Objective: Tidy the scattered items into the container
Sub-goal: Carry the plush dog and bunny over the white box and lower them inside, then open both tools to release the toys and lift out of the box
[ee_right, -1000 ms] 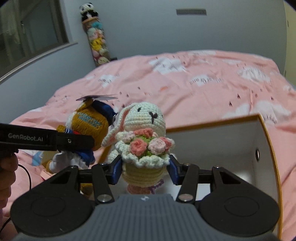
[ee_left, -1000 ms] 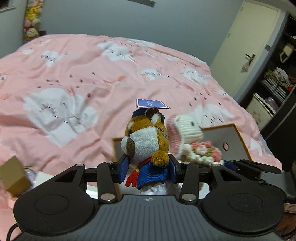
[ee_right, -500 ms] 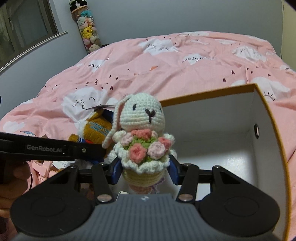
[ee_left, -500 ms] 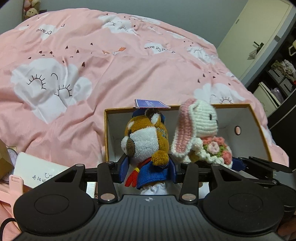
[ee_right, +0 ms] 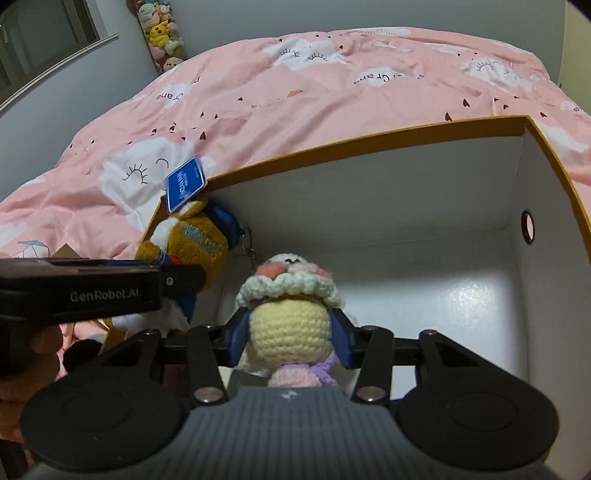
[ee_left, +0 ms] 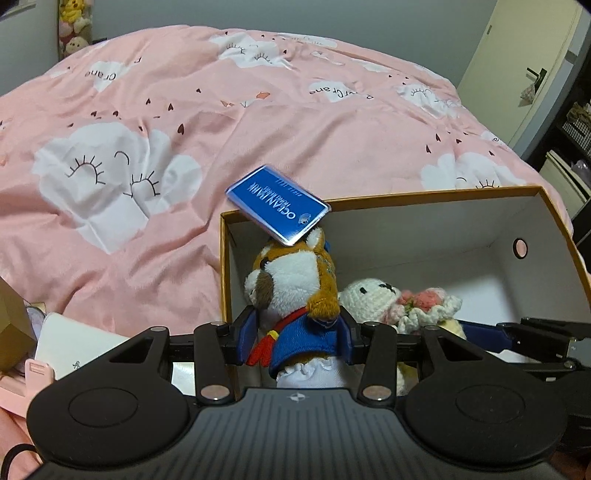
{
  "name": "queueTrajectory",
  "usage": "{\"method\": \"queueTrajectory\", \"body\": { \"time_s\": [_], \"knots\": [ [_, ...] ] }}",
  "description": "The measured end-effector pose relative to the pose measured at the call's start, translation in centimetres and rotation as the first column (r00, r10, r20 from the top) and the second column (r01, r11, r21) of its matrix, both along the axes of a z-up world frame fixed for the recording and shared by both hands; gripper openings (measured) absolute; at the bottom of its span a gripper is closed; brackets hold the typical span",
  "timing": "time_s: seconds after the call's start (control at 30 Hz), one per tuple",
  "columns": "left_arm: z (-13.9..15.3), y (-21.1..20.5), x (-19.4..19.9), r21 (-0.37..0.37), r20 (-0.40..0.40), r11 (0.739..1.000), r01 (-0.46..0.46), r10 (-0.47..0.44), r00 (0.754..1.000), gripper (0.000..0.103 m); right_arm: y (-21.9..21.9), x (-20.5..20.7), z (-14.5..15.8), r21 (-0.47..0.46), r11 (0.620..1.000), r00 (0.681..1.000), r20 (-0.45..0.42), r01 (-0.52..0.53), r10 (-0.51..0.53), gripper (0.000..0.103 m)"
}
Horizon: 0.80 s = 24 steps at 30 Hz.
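An open box, white inside with an orange rim (ee_left: 443,195) (ee_right: 332,147), lies on the pink bed. My left gripper (ee_left: 297,339) is shut on a brown-and-white plush animal (ee_left: 291,280) (ee_right: 195,243) in a blue jacket with a blue card tag (ee_left: 277,203) on its head. It hangs upright at the box's left end. My right gripper (ee_right: 290,332) grips a crocheted white bunny (ee_right: 288,325) (ee_left: 373,299) by its yellow body, the jaws closing on it. The bunny is tipped forward, head down, over the box floor, just right of the plush.
A pink cloud-print duvet (ee_left: 184,110) covers the bed around the box. Left of the box lie a white pouch (ee_left: 70,347), a small brown carton (ee_left: 11,325) and a pink item (ee_left: 37,373). A column of soft toys (ee_right: 162,29) stands by the far wall.
Both grippers have sunk with their toys from above the box rim down inside it. The bunny has tipped forward from upright. The plush's blue tag now tilts up.
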State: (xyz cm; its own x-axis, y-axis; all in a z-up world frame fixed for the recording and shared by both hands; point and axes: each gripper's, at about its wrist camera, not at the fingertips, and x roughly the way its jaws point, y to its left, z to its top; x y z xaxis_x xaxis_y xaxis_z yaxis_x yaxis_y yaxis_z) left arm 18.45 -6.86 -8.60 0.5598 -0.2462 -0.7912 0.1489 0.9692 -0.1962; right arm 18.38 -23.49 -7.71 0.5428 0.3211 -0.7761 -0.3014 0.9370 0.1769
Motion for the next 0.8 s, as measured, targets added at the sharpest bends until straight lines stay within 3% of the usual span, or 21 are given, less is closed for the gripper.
{"method": "queueTrajectory", "body": {
  "time_s": [0.17,0.5,0.8],
  "knots": [
    [0.0,-0.2,-0.2,0.012,0.007,1.0,0.009,-0.009,1.0,0.052,0.9,0.4,-0.1,-0.011,1.0,1.0,-0.011,-0.02,0.02,0.05],
    [1.3,1.6,-1.1,-0.063,0.013,0.998,-0.027,0.028,1.0,0.057,2.8,0.9,-0.2,-0.069,0.997,1.0,0.0,-0.031,0.031,0.05],
    [2.2,2.3,-2.8,-0.046,0.052,0.997,-0.064,0.067,0.996,0.058,3.7,1.2,-0.9,-0.113,0.992,0.999,-0.012,-0.054,0.053,0.051]
  ]
}}
